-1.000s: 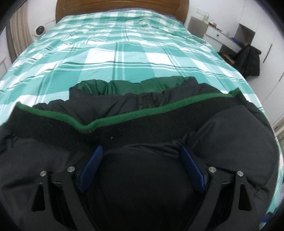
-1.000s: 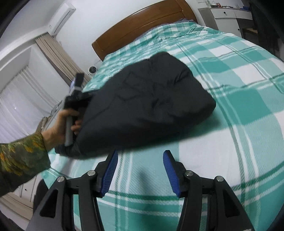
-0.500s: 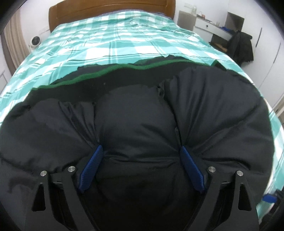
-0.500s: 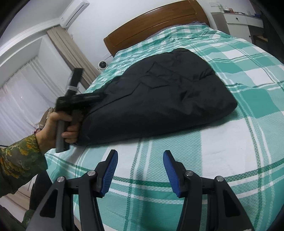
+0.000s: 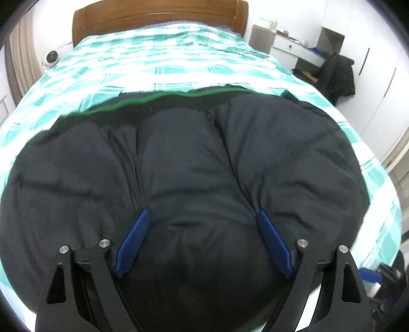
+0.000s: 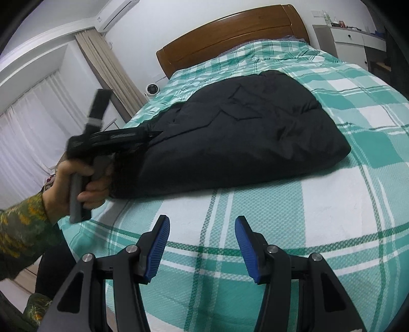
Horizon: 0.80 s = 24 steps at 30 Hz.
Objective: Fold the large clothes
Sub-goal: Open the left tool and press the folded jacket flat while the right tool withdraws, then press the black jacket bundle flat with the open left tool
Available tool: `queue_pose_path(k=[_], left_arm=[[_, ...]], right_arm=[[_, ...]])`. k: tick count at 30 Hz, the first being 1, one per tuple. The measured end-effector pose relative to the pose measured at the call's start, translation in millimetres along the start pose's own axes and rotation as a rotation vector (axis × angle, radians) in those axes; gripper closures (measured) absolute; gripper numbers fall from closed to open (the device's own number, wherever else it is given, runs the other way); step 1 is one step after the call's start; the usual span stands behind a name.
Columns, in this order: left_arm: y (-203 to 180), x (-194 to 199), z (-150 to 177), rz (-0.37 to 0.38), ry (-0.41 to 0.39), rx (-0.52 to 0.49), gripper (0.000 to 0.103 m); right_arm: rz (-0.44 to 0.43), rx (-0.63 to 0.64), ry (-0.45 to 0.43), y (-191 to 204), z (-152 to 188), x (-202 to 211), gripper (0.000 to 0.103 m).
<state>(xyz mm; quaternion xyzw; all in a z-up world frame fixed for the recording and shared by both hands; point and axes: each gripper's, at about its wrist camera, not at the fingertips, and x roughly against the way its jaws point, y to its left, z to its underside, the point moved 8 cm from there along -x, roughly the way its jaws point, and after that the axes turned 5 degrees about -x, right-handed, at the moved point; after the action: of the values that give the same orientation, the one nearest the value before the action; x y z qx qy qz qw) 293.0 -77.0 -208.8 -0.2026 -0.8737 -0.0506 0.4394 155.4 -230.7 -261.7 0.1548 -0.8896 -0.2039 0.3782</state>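
A black puffy jacket point(image 5: 194, 163) with a green-edged hem point(image 5: 143, 101) lies folded on the bed; it also shows in the right wrist view point(image 6: 245, 138). My left gripper point(image 5: 203, 217) has its blue pads spread wide with a bulge of the jacket filling the gap between them. In the right wrist view the left gripper point(image 6: 153, 134) meets the jacket's near-left end, held by a hand. My right gripper point(image 6: 202, 224) is open and empty, low over the bedspread in front of the jacket.
The bed has a green and white plaid cover point(image 6: 358, 204) and a wooden headboard point(image 5: 158, 15). A small white fan point(image 5: 51, 57) stands left of the bed. A white desk point(image 5: 296, 48) and a dark coat on a chair point(image 5: 337, 74) stand to the right.
The jacket's near part has been carried up and over the green hem, now covering the green lining. The left gripper moved forward and up with it. The right gripper stayed open.
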Motion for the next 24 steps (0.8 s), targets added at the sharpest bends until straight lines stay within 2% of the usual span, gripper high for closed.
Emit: queue_pose_path(k=[3,7,10,13,17,20,24], left_arm=[[0.5,-9.4,7.9,-0.014,0.015,-0.016,0.017],[-4.5,-27.1,9.0,-0.073,0.02,-0.067,0.017],[-4.2,-32.0,8.4,-0.076,0.024,-0.063,0.017],[-4.5,-26.2,8.1,-0.071,0.035,-0.066,0.017],[-12.2,2.0,14.0,-0.029,0.031,-0.052,0.02],[-19.4,13.0,24.4,-0.041,0.021,-0.087,0.02],[-19.0,3.6,32.6,-0.068,0.03,-0.106,0.019]], right_arm=[[-0.014,0.022,0.003,9.4,0.9,-2.1,0.049],[-0.022,0.049,0.004,19.9,4.1,-2.8,0.049],[-0.02,0.051,0.015,20.2,7.7,-4.6,0.049],[-0.019,0.055,0.022,20.6,10.8,-3.7,0.049],[-0.026,0.066,0.019,18.8,9.8,0.0,0.049],[-0.033,0.061,0.024,18.6,10.8,-2.5,0.049],[-0.042,0.054,0.031,17.7,7.6,-7.4,0.049]])
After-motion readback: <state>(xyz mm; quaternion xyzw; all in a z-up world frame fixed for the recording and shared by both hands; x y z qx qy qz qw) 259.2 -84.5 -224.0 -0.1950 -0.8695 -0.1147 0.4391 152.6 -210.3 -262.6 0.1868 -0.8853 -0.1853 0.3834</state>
